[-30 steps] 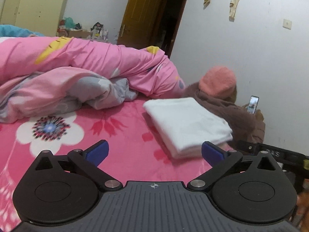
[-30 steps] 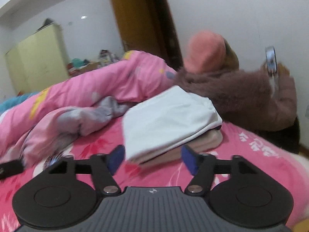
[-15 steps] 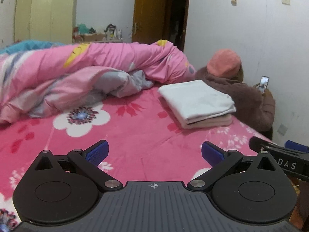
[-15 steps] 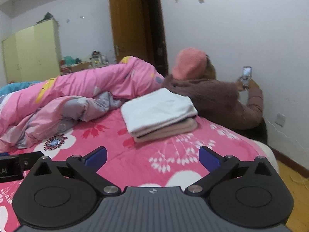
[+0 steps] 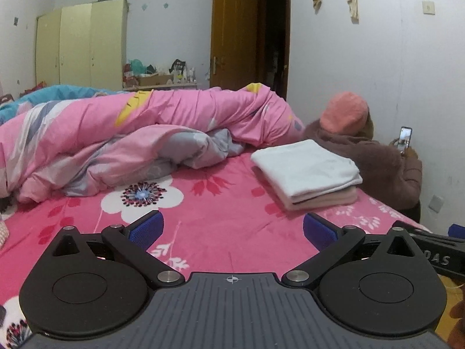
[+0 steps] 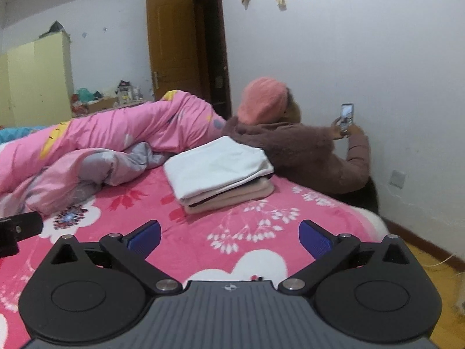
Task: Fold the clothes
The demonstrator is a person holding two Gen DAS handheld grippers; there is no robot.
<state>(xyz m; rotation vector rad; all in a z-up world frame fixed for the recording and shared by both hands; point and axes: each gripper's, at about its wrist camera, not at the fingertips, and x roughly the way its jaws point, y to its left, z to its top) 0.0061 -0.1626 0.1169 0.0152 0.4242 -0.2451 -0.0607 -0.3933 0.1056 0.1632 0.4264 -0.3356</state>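
Note:
A stack of folded clothes (image 5: 308, 171) (image 6: 218, 168), white on top and beige beneath, lies on the pink flowered bed sheet (image 5: 221, 221) (image 6: 261, 221) near its right edge. My left gripper (image 5: 232, 229) hovers well short of the stack, open, with only sheet between its blue pads. My right gripper (image 6: 229, 234) is also back from the stack, open wide and empty. Part of the right gripper's body (image 5: 436, 247) shows at the right of the left wrist view, and the left gripper's body (image 6: 17, 229) at the left of the right wrist view.
A crumpled pink and grey duvet (image 5: 139, 145) (image 6: 96, 151) fills the far left of the bed. A person in a pink hat and brown coat (image 5: 363, 142) (image 6: 293, 145) sits beyond the stack, holding a phone. A white wall, brown door (image 5: 232, 35) and yellow wardrobe (image 5: 78, 46) stand behind.
Both grippers have drawn back from the folded stack, which now looks smaller and farther away. The right gripper's jaws have widened and no longer flank the stack.

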